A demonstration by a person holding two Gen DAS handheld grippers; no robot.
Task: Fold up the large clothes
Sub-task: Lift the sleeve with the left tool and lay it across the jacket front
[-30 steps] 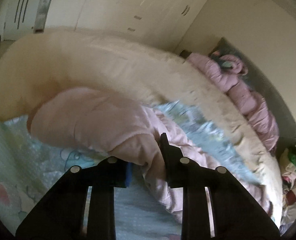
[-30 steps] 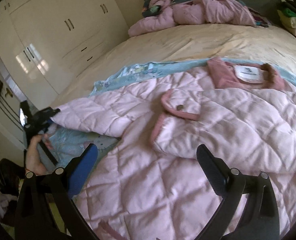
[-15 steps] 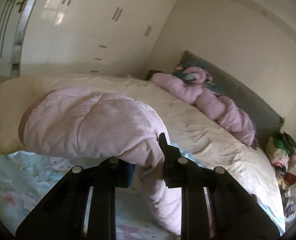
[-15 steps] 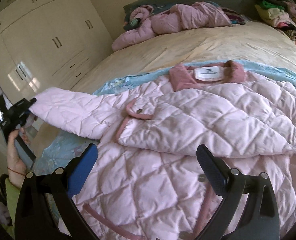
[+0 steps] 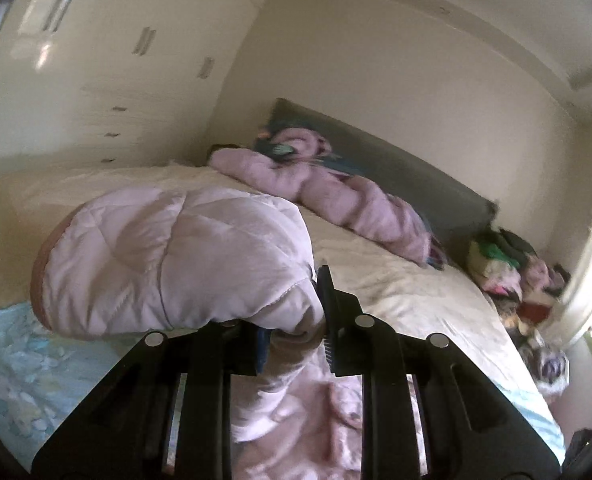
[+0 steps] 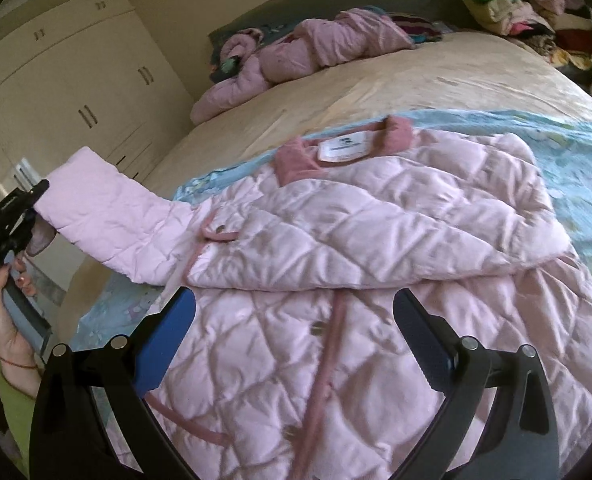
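**Pink quilted coat spread on the bed, one sleeve lifted clear**

Pink quilted coat (image 6: 376, 264) lies face up on a pale blue printed blanket (image 6: 568, 152), directly ahead of and beneath the right claw (image 6: 294, 316), whose jaws stand wide apart and hold nothing. The coat's far sleeve is folded across its chest; the rose collar (image 6: 304, 156) points away from the claw. The left claw (image 5: 292, 320) is clamped on the cuff end of the near sleeve (image 5: 176, 256), holding it raised above the blanket, out past the bed's left edge as the right wrist view shows, with the person's left hand (image 6: 8, 308) on the handle.

Beyond both claws, a second pink padded garment (image 6: 308, 48) lies crumpled against the grey headboard (image 5: 396, 172). A heap of mixed clothes (image 6: 524, 4) sits at the far right corner. Cream wardrobe doors (image 6: 76, 96) stand to the left of the bed. Between coat and headboard, the cream bedspread (image 6: 436, 76) lies bare.
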